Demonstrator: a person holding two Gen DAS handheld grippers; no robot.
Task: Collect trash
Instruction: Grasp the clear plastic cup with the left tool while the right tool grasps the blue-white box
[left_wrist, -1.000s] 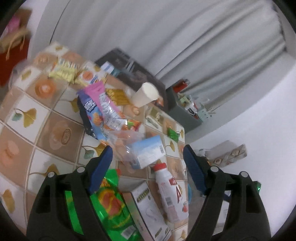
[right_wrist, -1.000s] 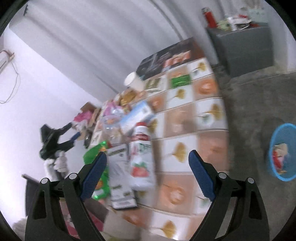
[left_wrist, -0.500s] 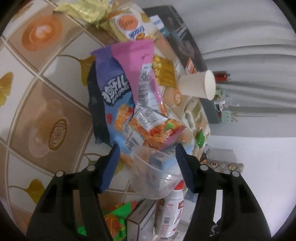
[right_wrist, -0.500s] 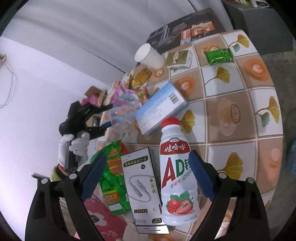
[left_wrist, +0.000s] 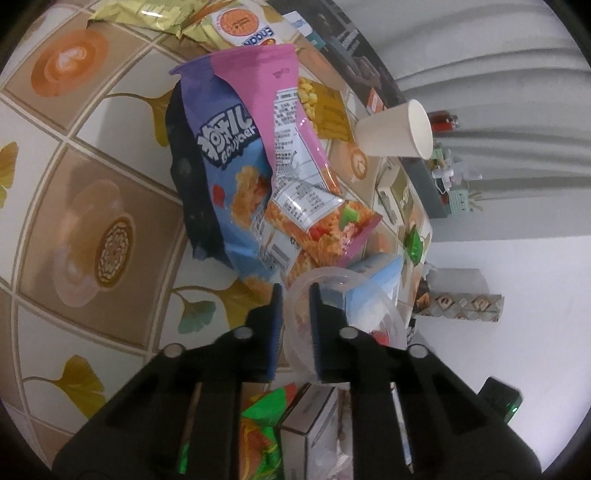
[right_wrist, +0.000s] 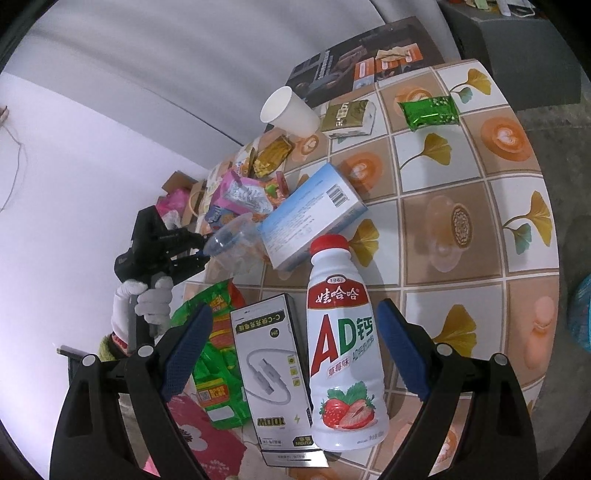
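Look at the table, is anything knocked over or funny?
Yes. The paper cup lies on its side, and so does the milk bottle. The left gripper pinches the clear cup's rim, tipping it.

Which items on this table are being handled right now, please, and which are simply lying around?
In hand:
- left gripper, jaws just closed on the rim of the clear plastic cup
- open right gripper, jaws either side of the white strawberry drink bottle, not touching

Lying about:
- white paper cup
- light blue cardboard box
- green foil sachet
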